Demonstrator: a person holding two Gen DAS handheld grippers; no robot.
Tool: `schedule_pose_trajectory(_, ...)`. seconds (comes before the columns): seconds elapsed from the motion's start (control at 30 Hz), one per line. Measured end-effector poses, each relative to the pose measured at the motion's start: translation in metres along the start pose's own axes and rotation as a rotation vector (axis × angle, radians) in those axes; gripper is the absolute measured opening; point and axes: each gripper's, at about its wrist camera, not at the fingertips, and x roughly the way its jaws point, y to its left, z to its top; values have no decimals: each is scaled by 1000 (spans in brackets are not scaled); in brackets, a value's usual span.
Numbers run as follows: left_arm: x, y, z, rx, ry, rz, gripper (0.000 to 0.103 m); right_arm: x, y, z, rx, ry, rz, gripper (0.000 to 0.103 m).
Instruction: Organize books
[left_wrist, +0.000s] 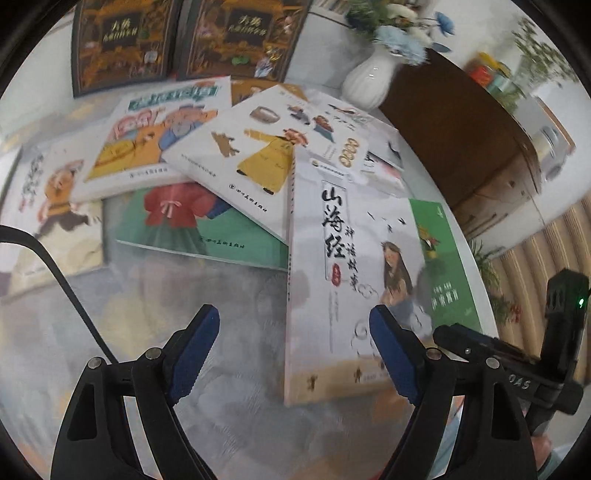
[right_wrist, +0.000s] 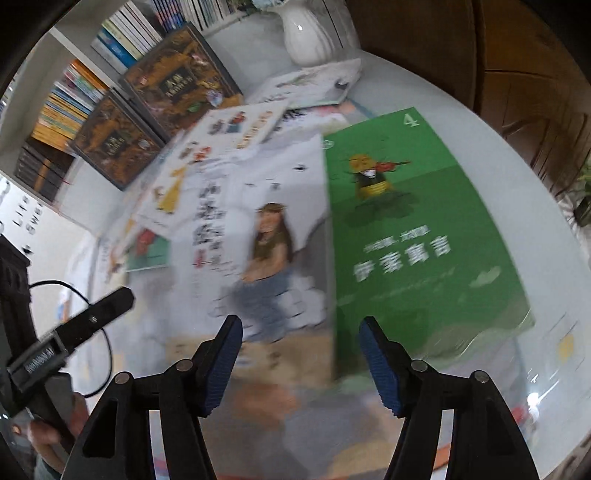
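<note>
Several picture books lie scattered and overlapping on a white round table (right_wrist: 517, 177). Nearest is a white book with a long-haired figure (left_wrist: 343, 280) (right_wrist: 266, 236). It partly covers a green book (left_wrist: 443, 266) (right_wrist: 406, 229) on its right. My left gripper (left_wrist: 294, 314) hovers open above the white book's near left edge, with nothing between its blue pads. My right gripper (right_wrist: 301, 323) hangs open over the seam between the white and green books, also empty. Each gripper shows at the edge of the other's view.
Two dark hardcover books (left_wrist: 177, 40) (right_wrist: 147, 122) lean upright at the back. A white vase (left_wrist: 369, 77) (right_wrist: 306, 33) with flowers stands beside a brown cabinet (left_wrist: 461, 140). Shelved books (right_wrist: 74, 103) fill the far left. A yellow-robe book (left_wrist: 258, 155) overlaps a red-robe book (left_wrist: 192, 229).
</note>
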Motion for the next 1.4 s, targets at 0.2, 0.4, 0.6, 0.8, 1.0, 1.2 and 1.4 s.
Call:
schedule_pose_trajectory(0.2, 24, 0, -3, -24, 25, 23, 73, 11, -6, 12, -47, 0, -6, 47)
schedule_pose_trajectory(0.4, 36, 0, -11, -60, 40, 15, 68, 19, 5, 18, -106, 2, -26, 48)
schedule_pose_trajectory(0.6, 35, -12, -21, -43, 75, -84, 69, 28, 23, 16, -163, 30, 19, 49)
schedule_pose_trajectory(0.8, 4, -4, -47, -95, 37, -75, 68, 30, 43, 2, -223, 60, 46, 49)
schedule_pose_trajectory(1.0, -37, 23, -83, -182, -7, -10, 68, 40, 84, -26, -323, 126, 123, 49)
schedule_pose_trajectory(1.2, -59, 61, -110, -312, -37, 31, 68, 52, 119, -49, -429, 179, 190, 49)
schedule_pose_trajectory(1.4, -56, 69, -130, -354, -12, 59, 63, 52, 118, -61, -485, 203, 159, 49)
